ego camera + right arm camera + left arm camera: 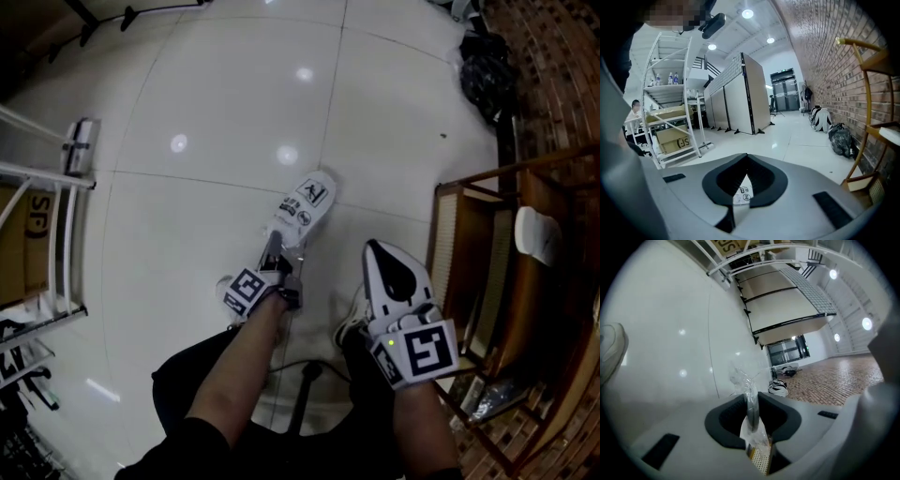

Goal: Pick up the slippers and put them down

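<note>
Well, left gripper (pixel 751 404): jaws pressed together on a twist of the clear plastic wrap (pixel 743 376) of the slipper pack (pixel 305 208).
Right gripper (pixel 746 157): jaws closed tip to tip with nothing between them, held off to the right of the pack and apart from it.
Place: the pack stretched away from the left jaws over the white tiled floor (pixel 206 122); whether it rested on the tiles or hung just clear could not be told.
Stage: that fitted a pack just gripped for lifting as well as one being lowered.
Handling: thin film was likely to slip or tear, so a steady squeeze and slow, level travel suited it.
Look: white, flat and long, with black printed signs on top.
</note>
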